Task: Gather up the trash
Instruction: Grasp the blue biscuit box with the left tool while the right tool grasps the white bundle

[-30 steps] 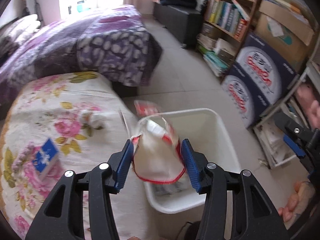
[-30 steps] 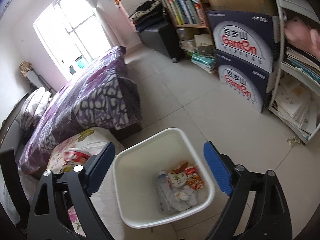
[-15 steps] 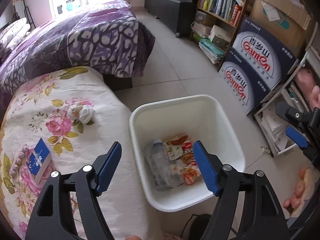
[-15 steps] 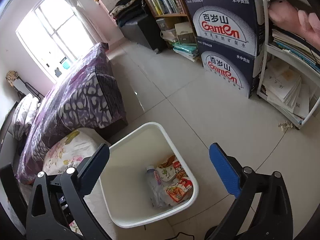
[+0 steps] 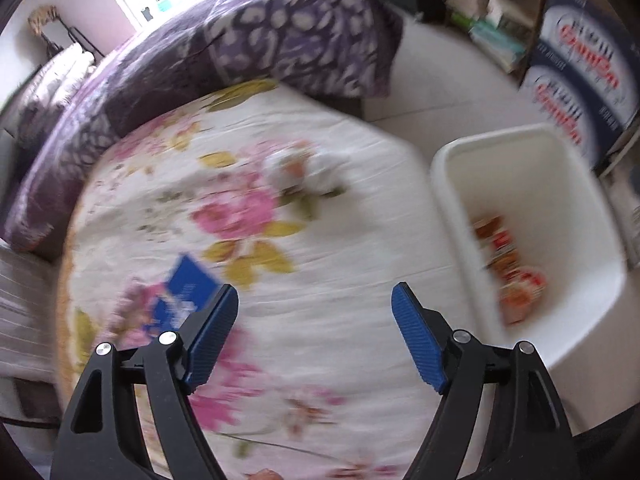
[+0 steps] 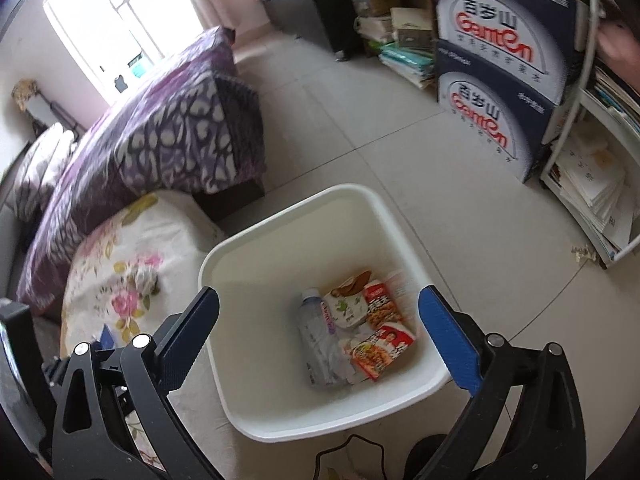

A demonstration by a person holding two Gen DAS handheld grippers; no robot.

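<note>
My left gripper [image 5: 314, 292] is open and empty, pointing down at the floral cloth [image 5: 320, 360]. On that cloth, ahead of it, lies a crumpled white wad [image 5: 300, 170], with a small blue box [image 5: 188, 292] beside the left finger. The white bin [image 5: 452, 160] stands to the right. My right gripper [image 6: 319, 294] hangs open over the bin [image 6: 280, 224] with nothing between its fingers. Inside lie a clear bottle [image 6: 320, 340] and several snack packets [image 6: 382, 350]. The wad [image 6: 144, 278] also shows on the cloth at the left.
A bed with a purple patterned cover [image 6: 160, 120] lies beyond the floral cloth. Stacked Ganten cartons [image 6: 500, 80] and a bookshelf [image 6: 392, 20] line the far right. A white rack of papers [image 6: 592, 168] stands by the bin, with tiled floor [image 6: 360, 128] between.
The left gripper let go of a white-and-red bag over the bin, opened wide, and swung left over the floral cloth. The right gripper opened a little wider and sank toward the bin.
</note>
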